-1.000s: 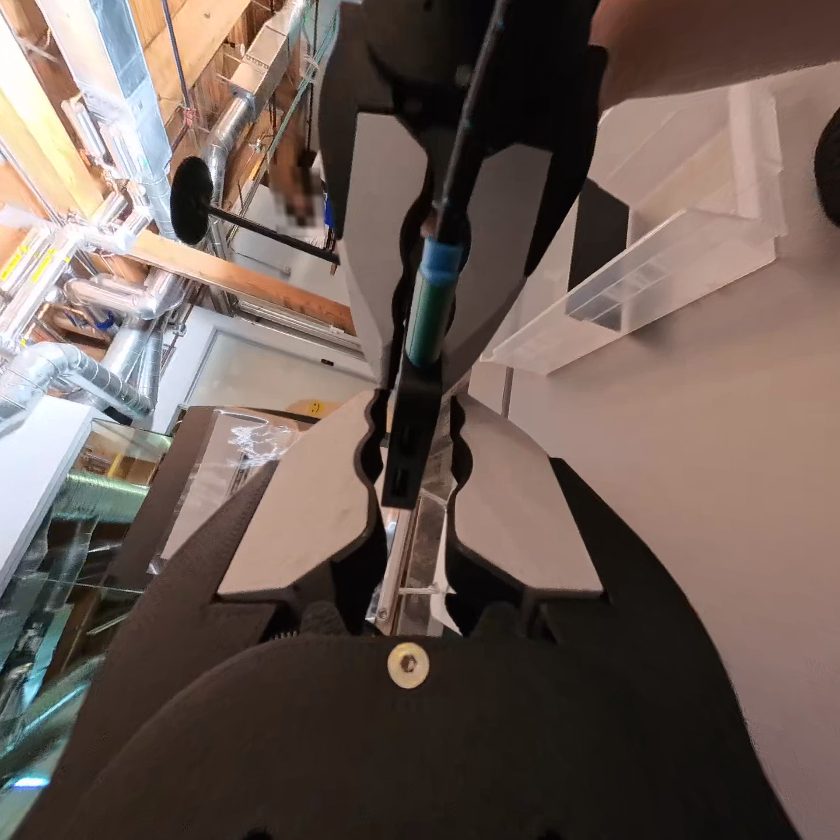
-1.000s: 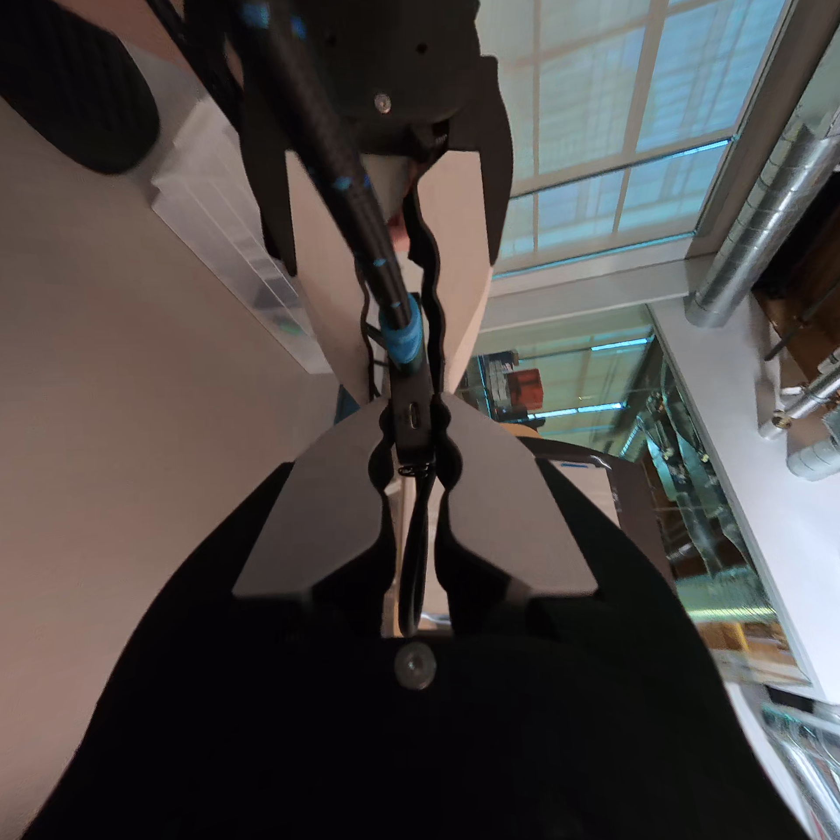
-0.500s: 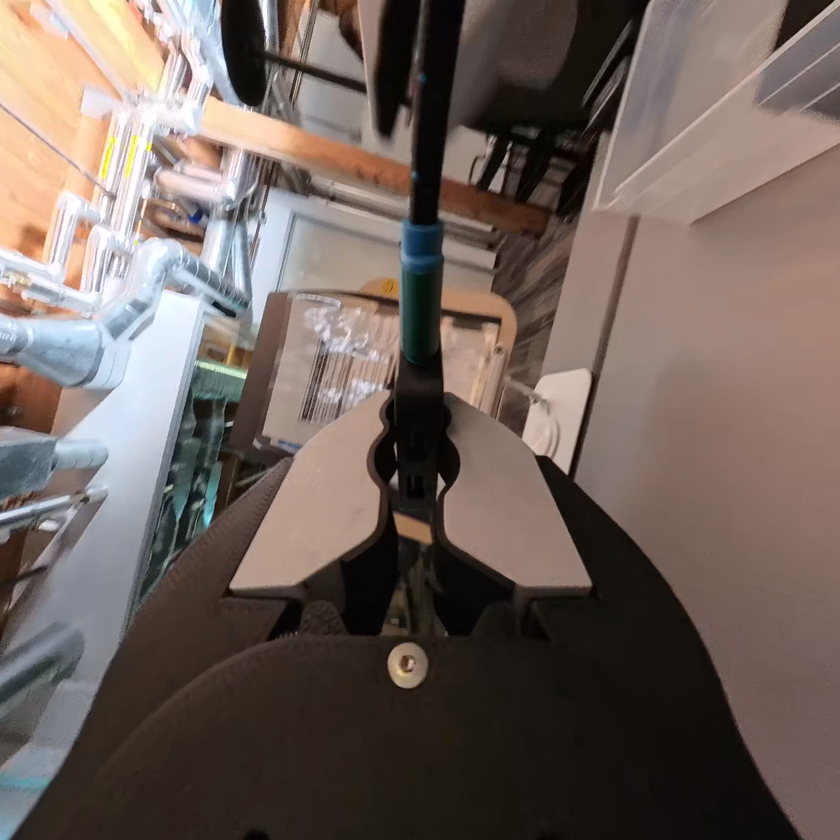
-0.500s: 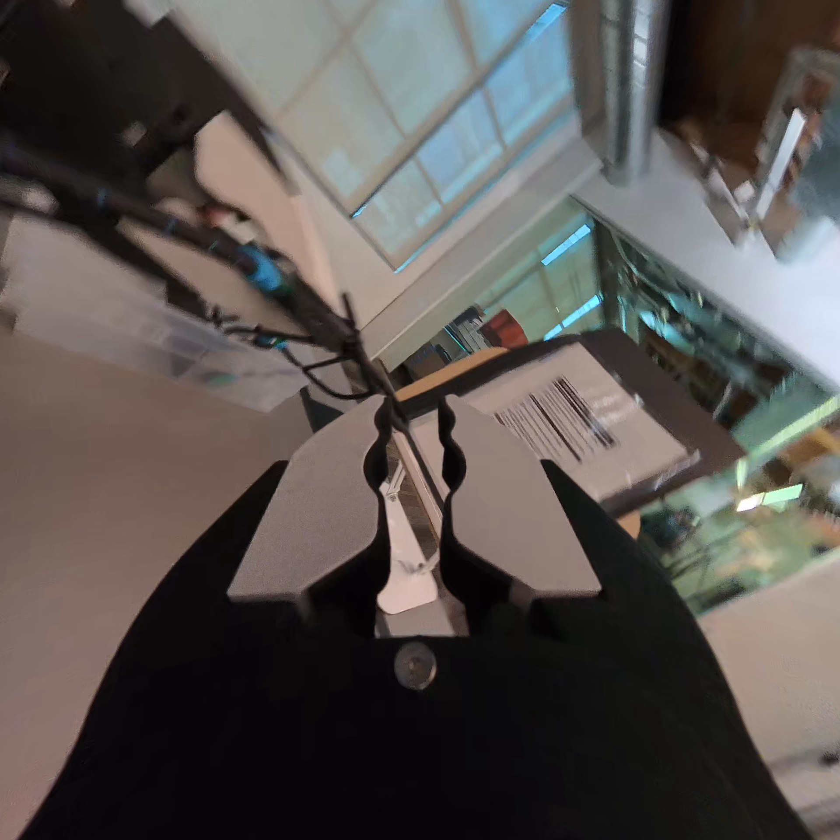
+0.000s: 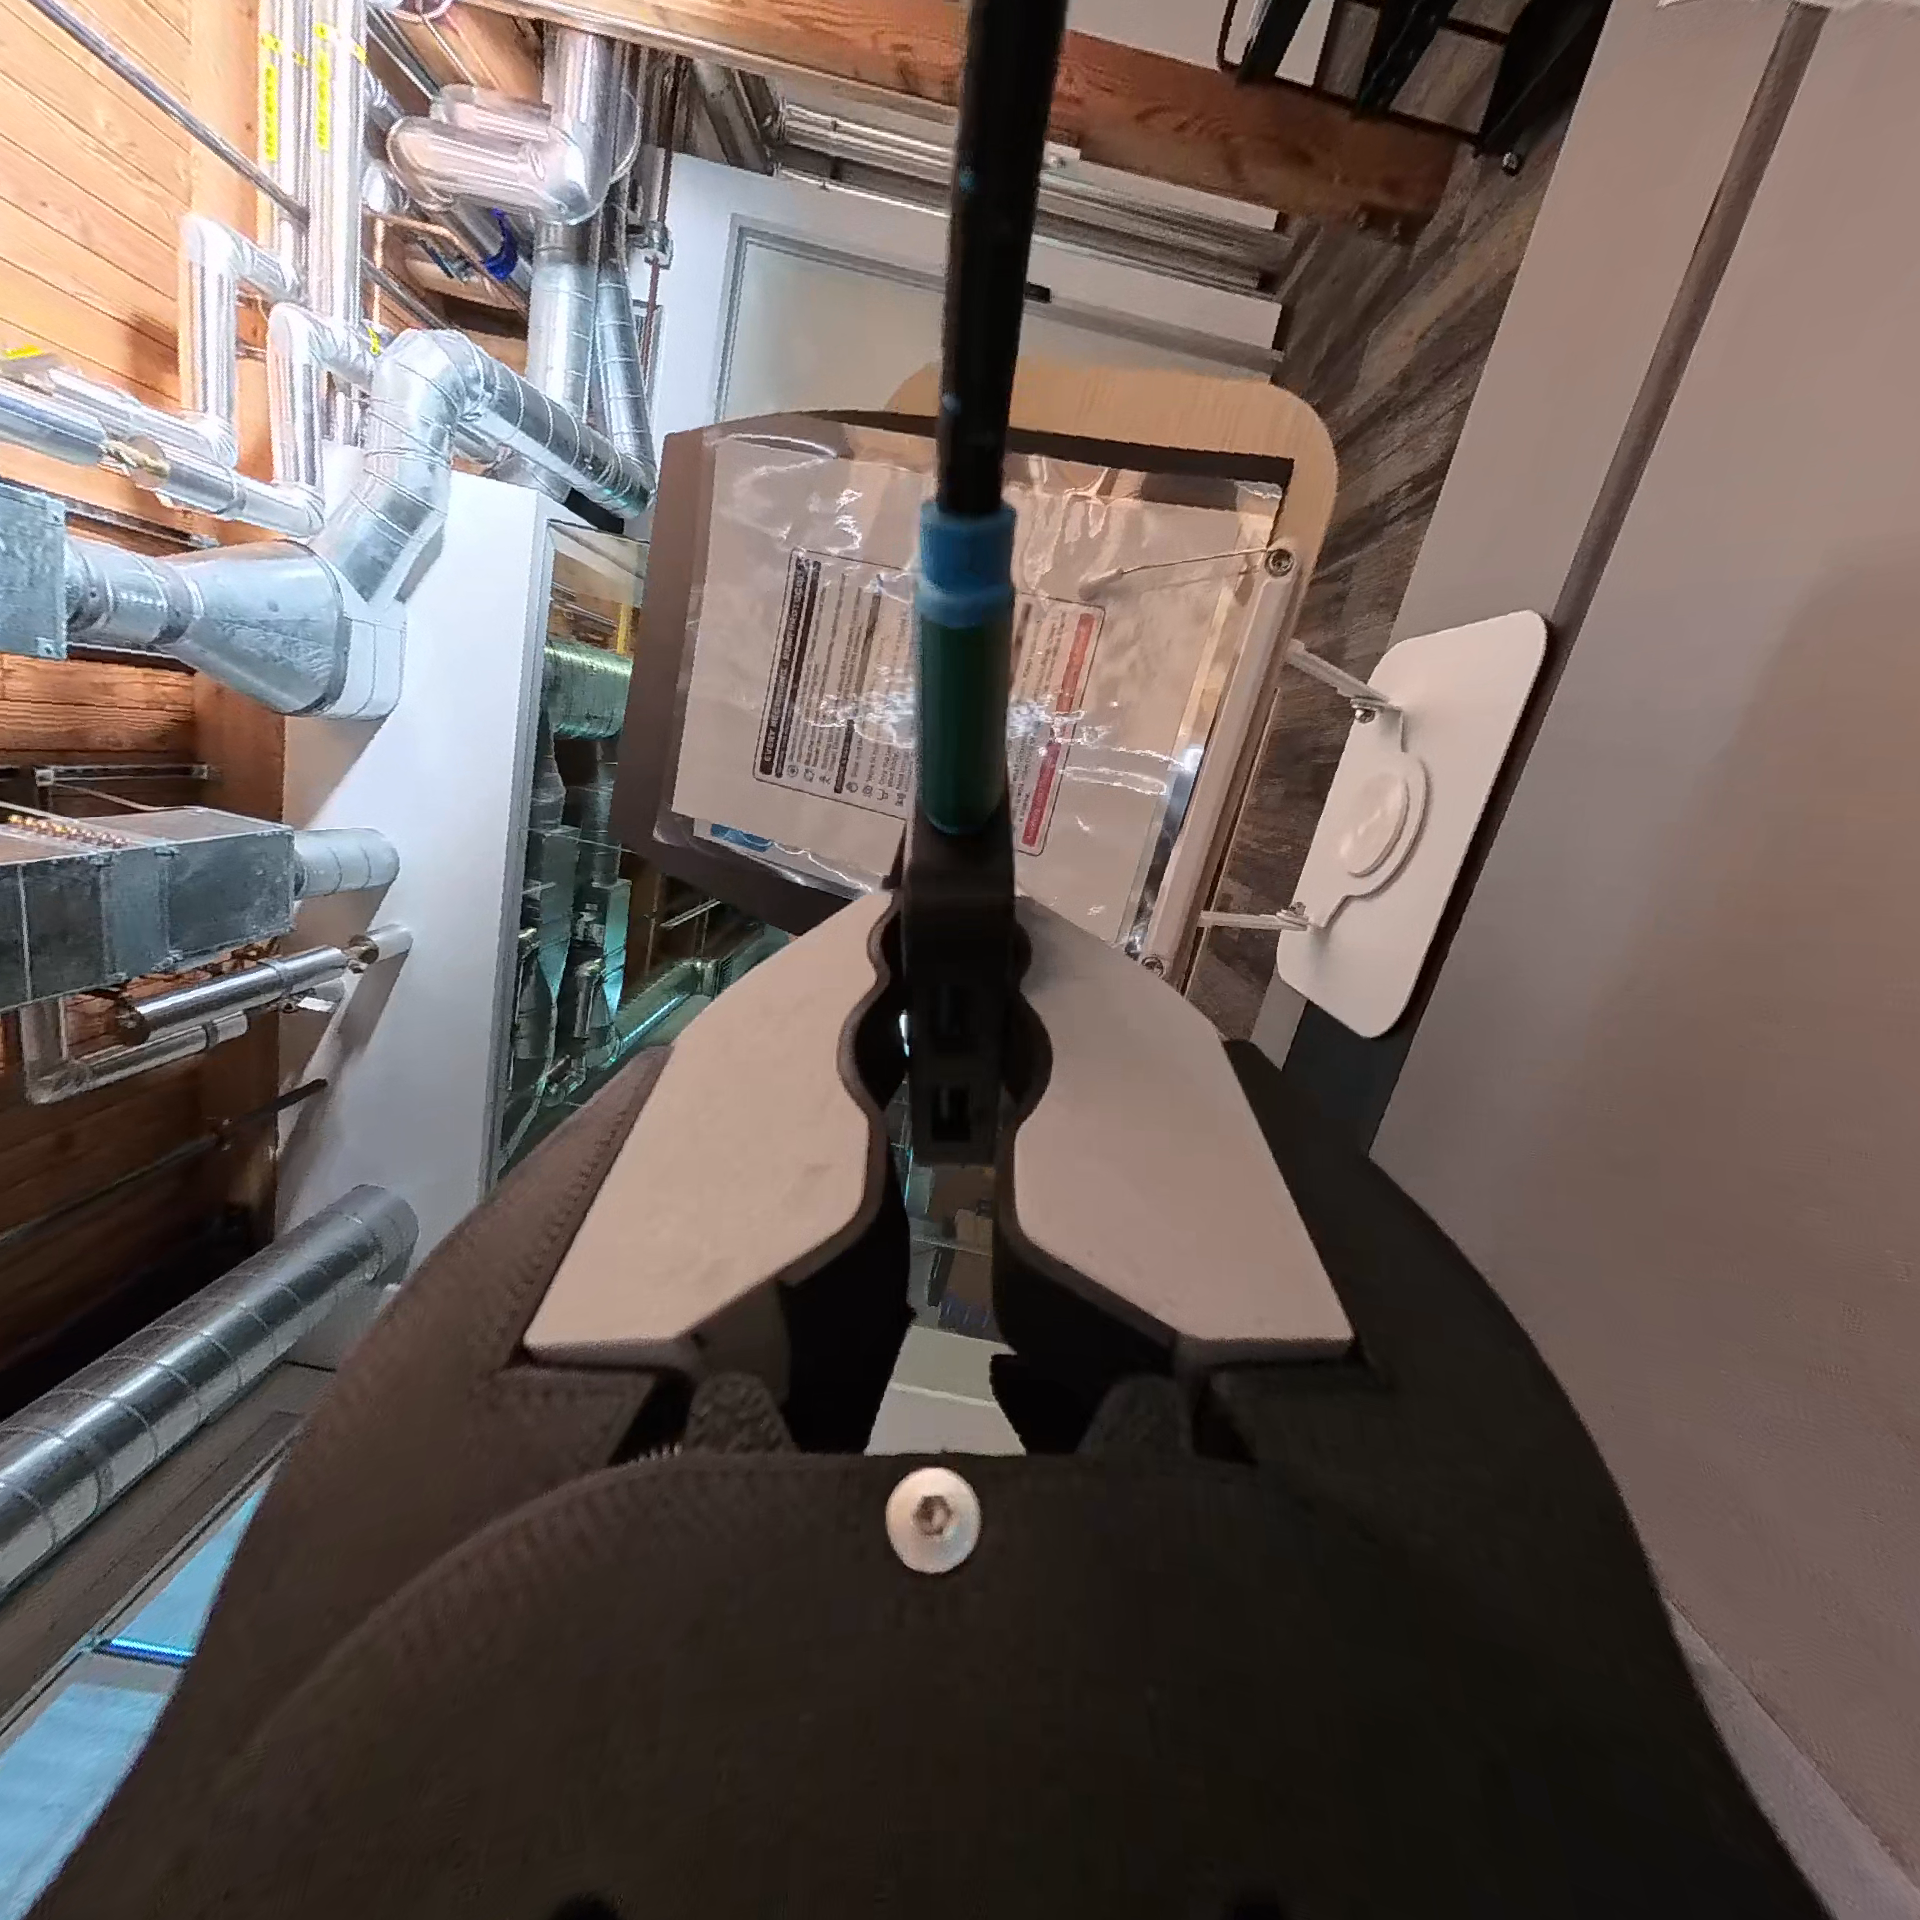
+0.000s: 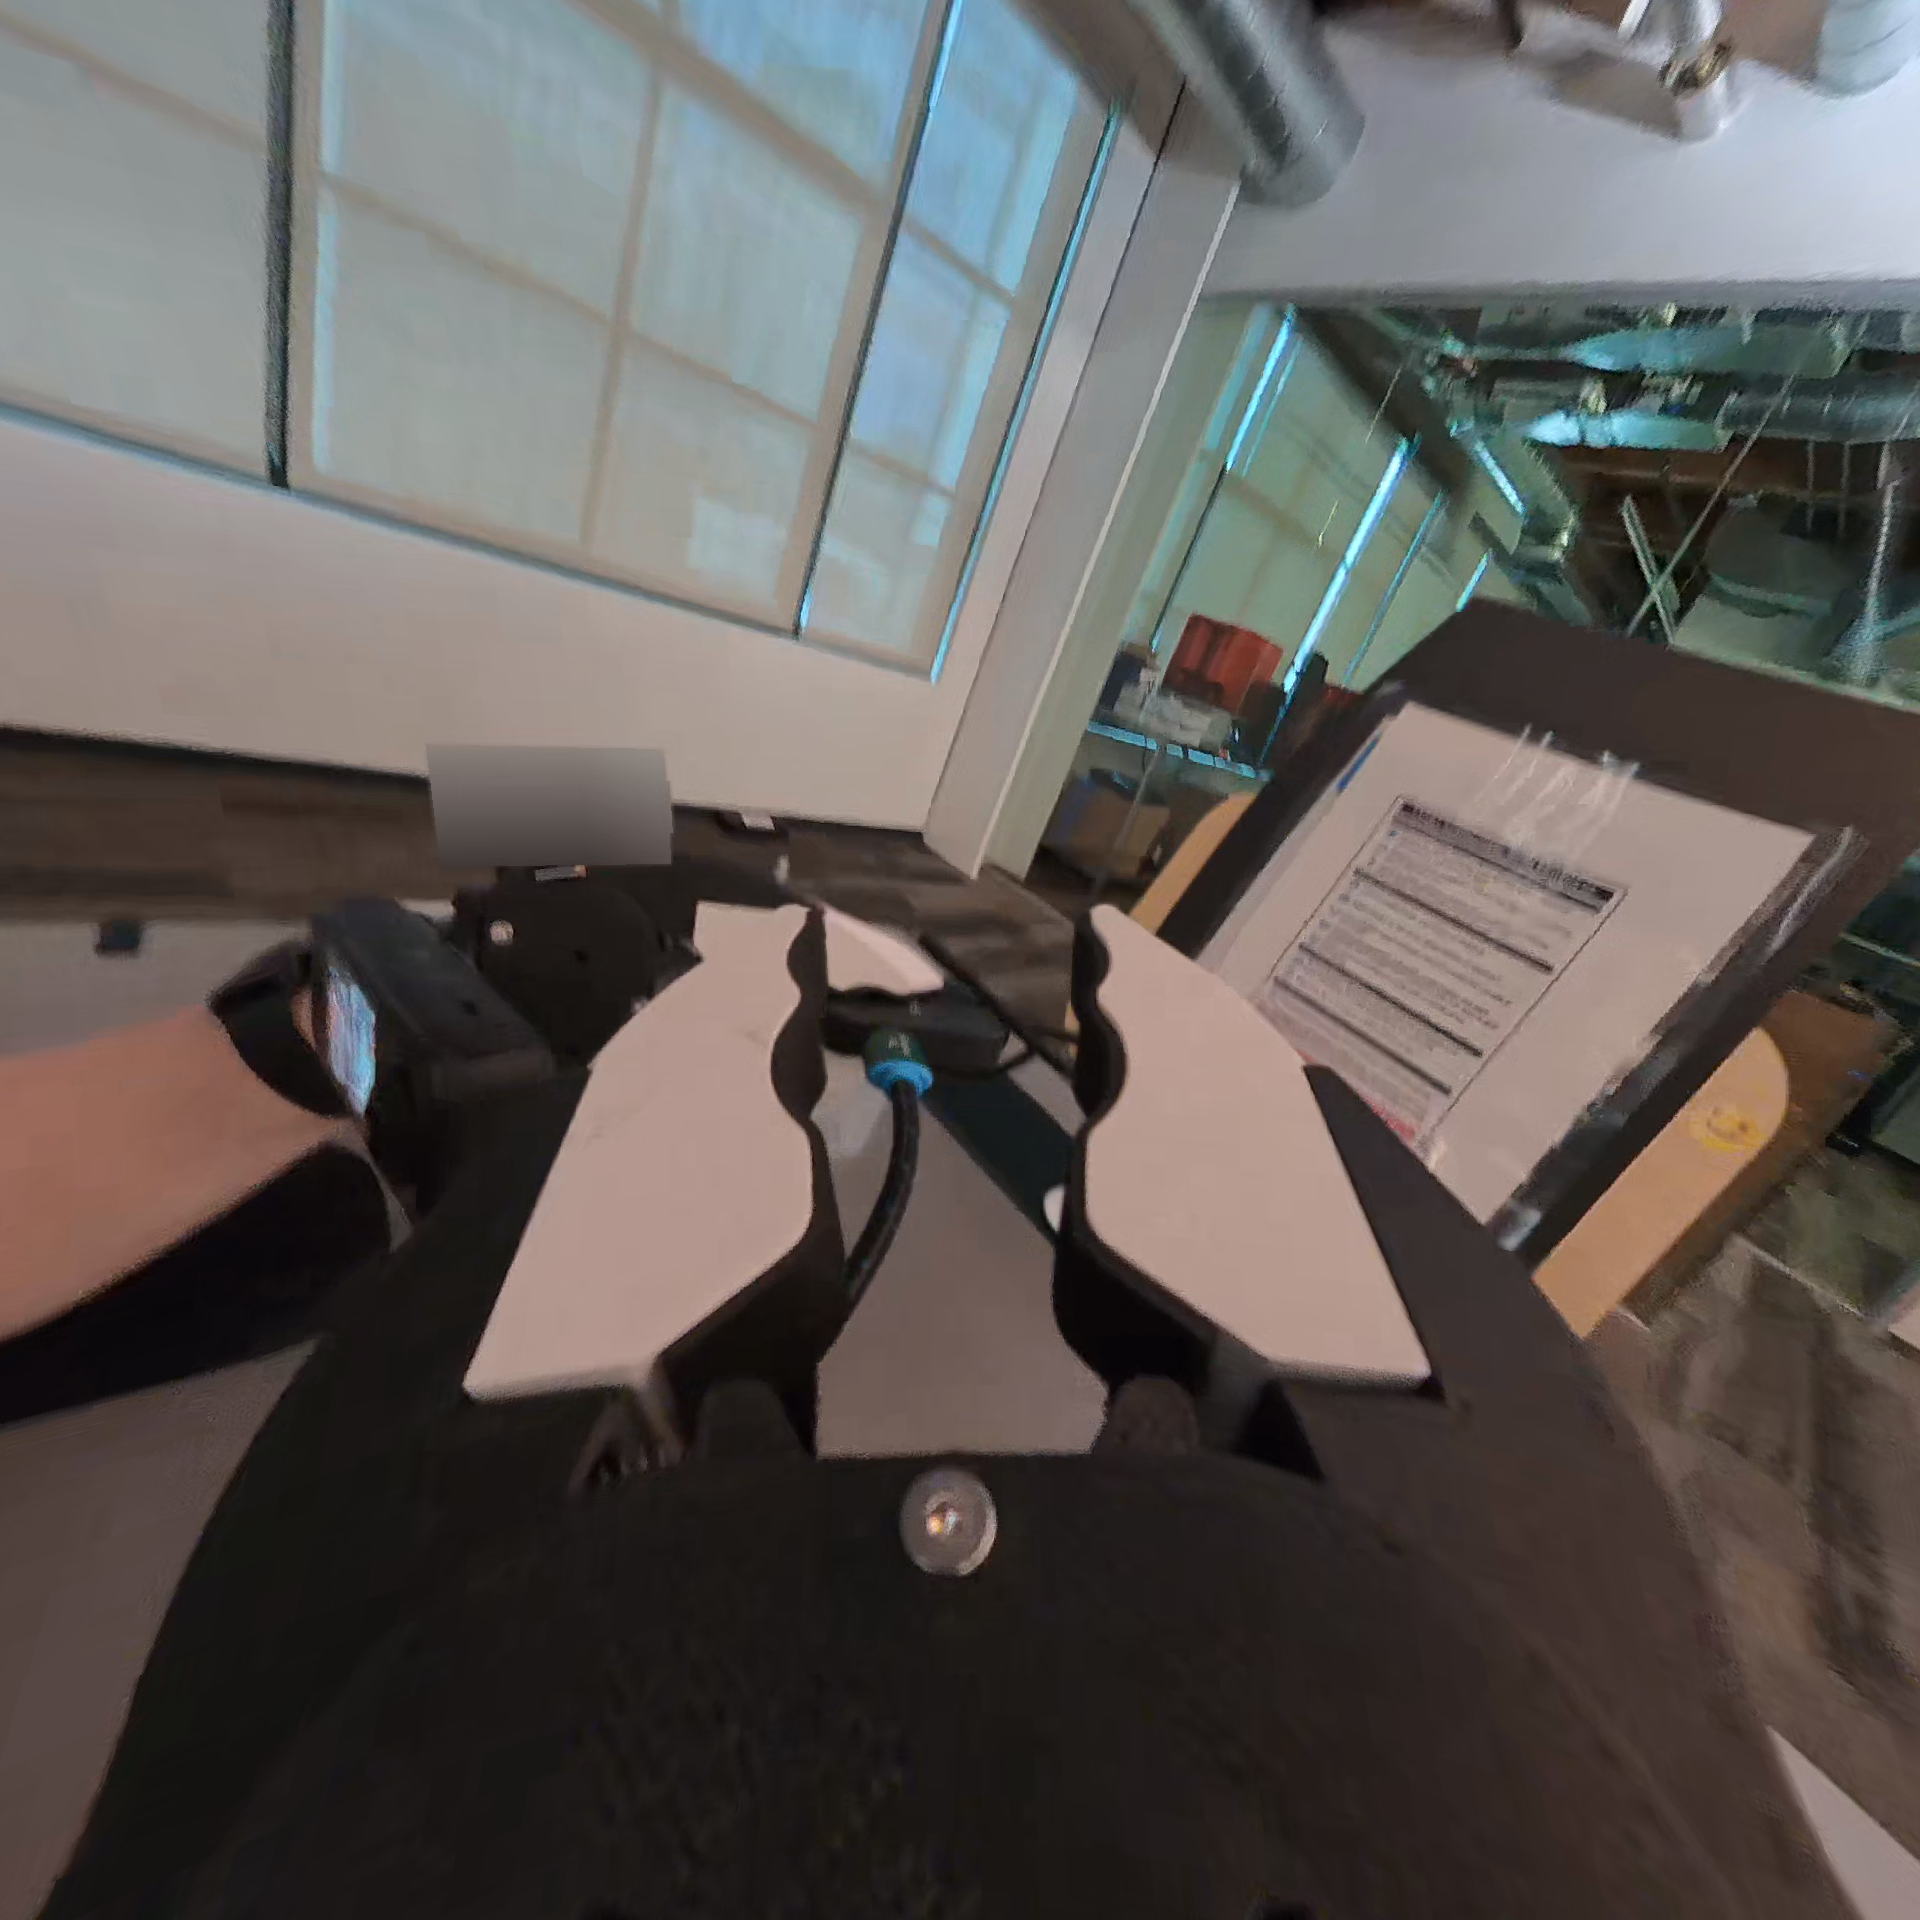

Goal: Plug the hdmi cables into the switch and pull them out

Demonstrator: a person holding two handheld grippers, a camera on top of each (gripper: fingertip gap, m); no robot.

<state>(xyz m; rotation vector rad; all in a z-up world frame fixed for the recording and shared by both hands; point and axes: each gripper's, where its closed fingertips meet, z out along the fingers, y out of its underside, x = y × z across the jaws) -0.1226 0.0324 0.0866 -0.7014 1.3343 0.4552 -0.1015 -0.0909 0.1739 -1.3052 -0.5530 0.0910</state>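
In the left wrist view my left gripper [image 5: 954, 935] is shut on a black HDMI plug [image 5: 954, 1039] with a green and blue sleeve [image 5: 961, 675]. Its black cable [image 5: 987, 260] runs straight out ahead. In the right wrist view my right gripper [image 6: 948, 920] is open and empty. A black cable [image 6: 883, 1195] with a blue-green collar [image 6: 896, 1070] lies between its fingers and ends in a black piece [image 6: 914, 1023] on the white table. I cannot tell whether that piece is the switch. A hand with a wristwatch [image 6: 332, 1029] holds the other gripper's body [image 6: 561, 935] at the left.
A dark board with a printed sheet in a clear sleeve [image 5: 1091, 582] stands ahead; it also shows at the right of the right wrist view [image 6: 1455, 987]. A white bracket plate [image 5: 1403, 821] is fixed to the beige table surface [image 5: 1714, 935]. Windows [image 6: 520, 312] lie beyond.
My left gripper has closed on the plug and drawn away from the right one. My right gripper has let go of the cable end, opened and swung to face the table.
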